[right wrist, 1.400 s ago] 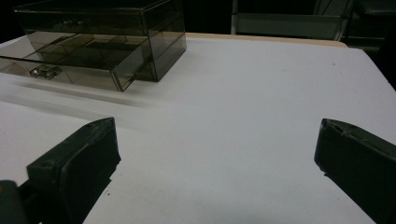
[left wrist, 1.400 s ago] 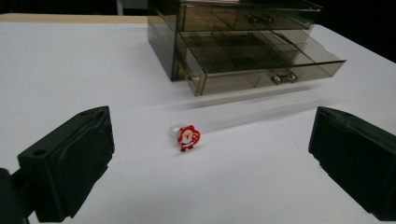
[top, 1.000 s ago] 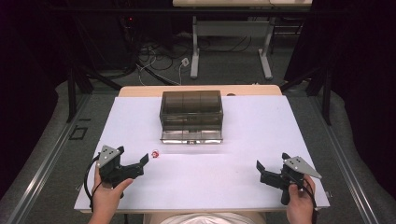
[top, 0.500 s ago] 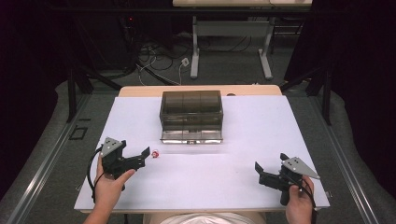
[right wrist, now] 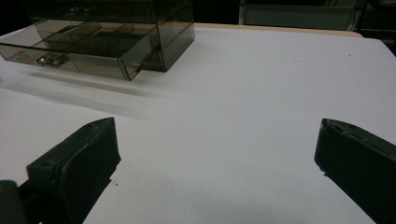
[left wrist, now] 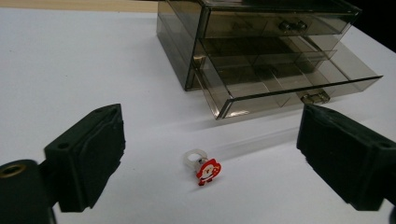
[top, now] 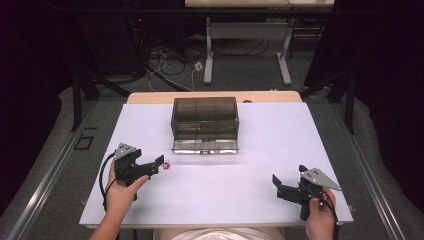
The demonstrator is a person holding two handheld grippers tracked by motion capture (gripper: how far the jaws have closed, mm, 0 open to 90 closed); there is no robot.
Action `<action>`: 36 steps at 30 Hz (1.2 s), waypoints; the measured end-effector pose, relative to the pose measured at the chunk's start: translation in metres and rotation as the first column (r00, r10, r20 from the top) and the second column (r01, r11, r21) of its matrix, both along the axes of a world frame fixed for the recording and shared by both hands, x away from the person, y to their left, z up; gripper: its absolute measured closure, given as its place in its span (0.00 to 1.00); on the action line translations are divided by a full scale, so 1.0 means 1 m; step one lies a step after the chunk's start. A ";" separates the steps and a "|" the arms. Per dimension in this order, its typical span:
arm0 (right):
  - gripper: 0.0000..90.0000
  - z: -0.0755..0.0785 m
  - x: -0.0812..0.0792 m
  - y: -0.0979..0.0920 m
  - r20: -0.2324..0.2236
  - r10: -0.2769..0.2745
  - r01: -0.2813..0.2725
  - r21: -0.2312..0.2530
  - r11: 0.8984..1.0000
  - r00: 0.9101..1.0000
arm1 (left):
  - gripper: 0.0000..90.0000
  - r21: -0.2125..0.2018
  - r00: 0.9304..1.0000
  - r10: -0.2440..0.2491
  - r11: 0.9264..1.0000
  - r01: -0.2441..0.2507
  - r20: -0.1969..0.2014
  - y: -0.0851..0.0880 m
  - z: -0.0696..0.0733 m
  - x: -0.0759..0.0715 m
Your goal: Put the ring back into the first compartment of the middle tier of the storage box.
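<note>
On the left of my high view I have one left gripper (top: 159, 163), a black two-jaw tool with a grey three-cornered plate on top, held in the person's left hand (top: 120, 192) near the left edge of the white table sheet (top: 280, 135). Its jaws stand wide apart and have just been closing a little, and nothing is pressed between them. Just beyond its tips lies one small red-and-white Santa figure on a clear plastic ring (top: 167, 163). In the left gripper view that single ring (left wrist: 204, 167) sits flat on the sheet between the two black jaws, nearer the middle than either pad, and touches neither of them.

Moving toward the centre, I count one smoky grey see-through plastic drawer cabinet (top: 204, 117) standing at the far middle of the sheet. It has three drawer levels. The lowest drawer (left wrist: 285, 91) is pulled out toward me, and the two above it are pushed in. The open drawer is split by dividers into several compartments, though I cannot count them surely, and a small metal pull (left wrist: 314, 97) sits on its front. The ring lies in front of the cabinet and to its left, apart from it.

On the right I have one right gripper (top: 276, 186), the same black build with its own grey plate, held in the person's right hand (top: 319, 220) near the front right corner. Its jaws are spread wide over bare sheet, with nothing between them.
</note>
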State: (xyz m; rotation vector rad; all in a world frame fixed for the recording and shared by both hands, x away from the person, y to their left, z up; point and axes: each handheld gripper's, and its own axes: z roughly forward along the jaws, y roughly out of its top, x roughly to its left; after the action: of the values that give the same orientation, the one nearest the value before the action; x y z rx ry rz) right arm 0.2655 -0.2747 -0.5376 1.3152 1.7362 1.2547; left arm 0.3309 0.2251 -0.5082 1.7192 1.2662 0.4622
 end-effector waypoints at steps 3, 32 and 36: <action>0.00 0.000 0.000 0.000 -0.009 0.005 -0.005 -0.007 1.000 1.000 | 0.14 -0.003 1.000 0.000 1.000 0.000 -0.018 -0.002 -0.002 0.004; 0.00 -0.003 0.003 0.000 -0.027 0.023 -0.023 -0.016 1.000 0.999 | 0.29 0.051 0.998 -0.022 0.998 0.025 -0.065 -0.008 -0.022 0.024; 0.00 -0.004 0.003 0.000 -0.022 0.033 -0.033 -0.016 0.999 0.999 | 0.32 0.053 0.996 -0.028 0.998 0.033 -0.081 -0.009 -0.026 0.024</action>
State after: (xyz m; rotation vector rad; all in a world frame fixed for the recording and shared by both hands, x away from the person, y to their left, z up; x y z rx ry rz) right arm 0.2686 -0.2751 -0.5414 1.2999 1.7864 1.2457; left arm 0.3549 0.2156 -0.5344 1.8159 1.2928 0.4163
